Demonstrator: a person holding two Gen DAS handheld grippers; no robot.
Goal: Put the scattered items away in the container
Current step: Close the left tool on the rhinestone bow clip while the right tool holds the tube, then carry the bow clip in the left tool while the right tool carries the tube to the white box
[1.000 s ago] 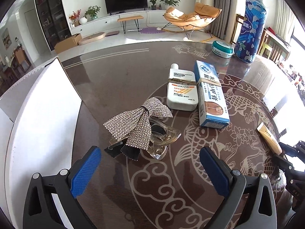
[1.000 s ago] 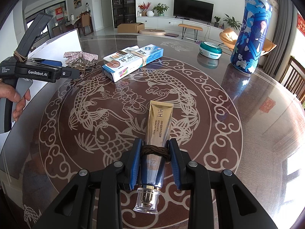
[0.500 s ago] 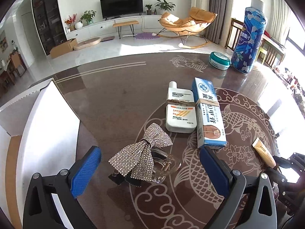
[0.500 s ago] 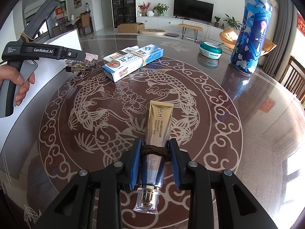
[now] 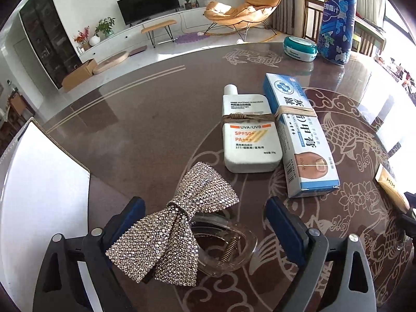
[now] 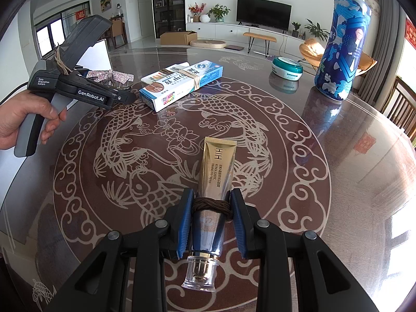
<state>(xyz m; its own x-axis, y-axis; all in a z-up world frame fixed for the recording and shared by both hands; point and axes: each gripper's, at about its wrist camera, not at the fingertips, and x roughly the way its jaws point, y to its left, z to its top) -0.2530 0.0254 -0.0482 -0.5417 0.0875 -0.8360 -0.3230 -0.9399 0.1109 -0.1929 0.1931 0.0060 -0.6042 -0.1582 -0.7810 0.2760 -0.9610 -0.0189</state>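
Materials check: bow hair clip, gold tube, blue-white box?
Bow hair clip: fabric covered in rhinestones, glittery; claw under it looks clear plastic with a metal spring. Gold tube: glossy metallic laminate or plastic, clear hard cap. Blue-white box: printed cardboard, folded edges, tied with twine to a white bottle.

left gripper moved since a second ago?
Yes. In the right wrist view the left gripper has advanced right toward the blue-and-white box. Its jaws have just been closing around the rhinestone bow clip, pads not visibly pressing it yet.

Bare tabletop behind bow clip (left side), bundled bottle and box crowding right, white container wall flanking left
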